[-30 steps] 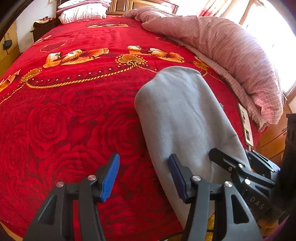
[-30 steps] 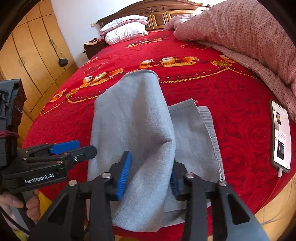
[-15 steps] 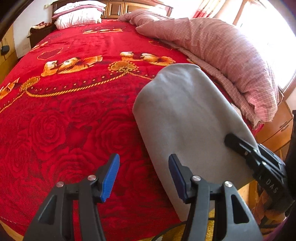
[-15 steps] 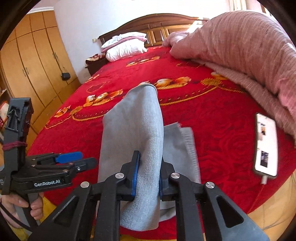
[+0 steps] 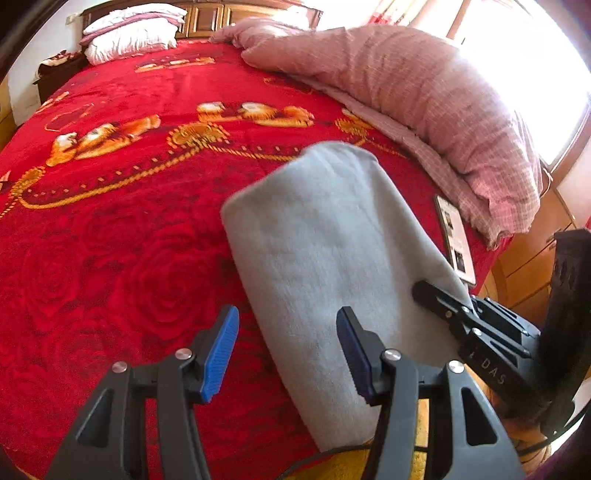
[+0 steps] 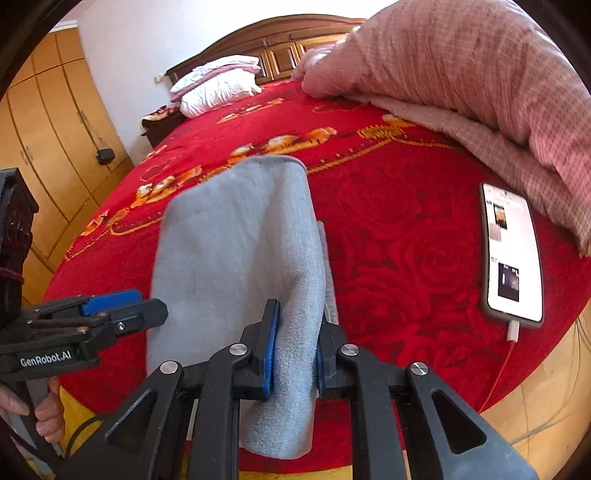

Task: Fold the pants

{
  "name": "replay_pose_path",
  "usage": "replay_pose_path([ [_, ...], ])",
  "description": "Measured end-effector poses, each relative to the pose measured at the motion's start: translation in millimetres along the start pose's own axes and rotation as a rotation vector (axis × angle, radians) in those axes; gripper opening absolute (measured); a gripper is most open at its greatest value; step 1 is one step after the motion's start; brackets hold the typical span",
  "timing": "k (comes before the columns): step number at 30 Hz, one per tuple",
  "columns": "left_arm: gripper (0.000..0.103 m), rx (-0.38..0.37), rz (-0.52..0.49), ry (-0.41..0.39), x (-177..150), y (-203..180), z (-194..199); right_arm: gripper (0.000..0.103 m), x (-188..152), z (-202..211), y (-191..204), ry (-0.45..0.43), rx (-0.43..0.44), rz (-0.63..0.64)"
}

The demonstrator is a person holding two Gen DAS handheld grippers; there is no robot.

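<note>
The grey pants (image 5: 332, 258) lie folded lengthwise near the foot edge of the red bed, with the near end raised off the blanket. My right gripper (image 6: 293, 350) is shut on the near right edge of the pants (image 6: 236, 251) and holds that edge up. It shows in the left wrist view (image 5: 443, 306) at the pants' right side. My left gripper (image 5: 284, 354) is open and empty, its right finger over the pants' left edge. It shows in the right wrist view (image 6: 122, 306) beside the pants, apart from them.
A phone (image 6: 511, 251) on a red cable lies on the red rose-patterned blanket (image 5: 110, 240) right of the pants. A pink quilt (image 5: 424, 96) is heaped along the right side. Pillows (image 5: 129, 33) sit at the headboard. Wooden wardrobes (image 6: 44, 147) stand to the left.
My right gripper closed on the pants' near edge and lifted it off the bed. My left gripper stayed open and shifted slightly toward the pants.
</note>
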State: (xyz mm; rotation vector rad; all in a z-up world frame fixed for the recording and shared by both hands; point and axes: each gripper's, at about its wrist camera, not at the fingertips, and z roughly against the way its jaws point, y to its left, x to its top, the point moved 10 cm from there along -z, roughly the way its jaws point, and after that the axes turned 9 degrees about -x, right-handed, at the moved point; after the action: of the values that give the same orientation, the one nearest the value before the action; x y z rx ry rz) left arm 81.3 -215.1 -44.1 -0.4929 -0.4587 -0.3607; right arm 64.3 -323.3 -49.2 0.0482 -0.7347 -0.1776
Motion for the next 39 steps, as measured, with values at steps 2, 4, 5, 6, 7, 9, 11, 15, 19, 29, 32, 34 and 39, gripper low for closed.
replay_pose_path([
  [2,0.058,-0.002,-0.002,0.017,-4,-2,-9,0.020,-2,-2,-1,0.001,0.003,0.010],
  [4,0.059,0.000,-0.008,0.033,-8,-3,-16,0.031,-3,-1,-3,-0.006,-0.011,0.023],
  [5,0.060,0.003,-0.010,0.037,-10,-3,-20,0.044,-3,-1,-8,-0.010,-0.051,0.034],
  [6,0.061,0.005,-0.009,0.036,-11,-2,-21,0.049,-2,0,-12,-0.013,-0.075,0.036],
  [7,0.063,0.008,-0.004,0.035,-12,0,-23,0.053,-2,0,-14,-0.016,-0.080,0.031],
  [9,0.066,0.003,0.011,0.033,-12,2,-26,0.053,-1,-2,-15,-0.008,-0.056,0.018],
  [11,0.067,-0.003,0.025,0.033,-12,5,-29,0.053,0,-6,-15,0.000,-0.036,0.014],
  [15,0.070,-0.011,0.036,0.022,-12,8,-32,0.053,-3,-18,-9,0.024,0.035,0.000],
  [19,0.072,-0.005,0.026,0.017,-10,8,-37,0.053,-10,-34,-9,0.074,0.125,-0.062],
  [29,0.070,-0.013,-0.011,-0.017,-2,0,-44,0.044,-10,-35,-5,0.057,0.184,-0.075],
  [32,0.067,-0.020,-0.014,-0.018,0,-2,-44,0.043,-10,-32,-4,0.035,0.170,-0.064],
  [34,0.067,-0.030,-0.010,-0.022,0,-2,-45,0.043,-10,-34,-6,0.044,0.190,-0.084],
  [39,0.068,-0.039,-0.022,-0.033,4,-1,-49,0.044,-10,-38,-6,0.045,0.205,-0.080],
])
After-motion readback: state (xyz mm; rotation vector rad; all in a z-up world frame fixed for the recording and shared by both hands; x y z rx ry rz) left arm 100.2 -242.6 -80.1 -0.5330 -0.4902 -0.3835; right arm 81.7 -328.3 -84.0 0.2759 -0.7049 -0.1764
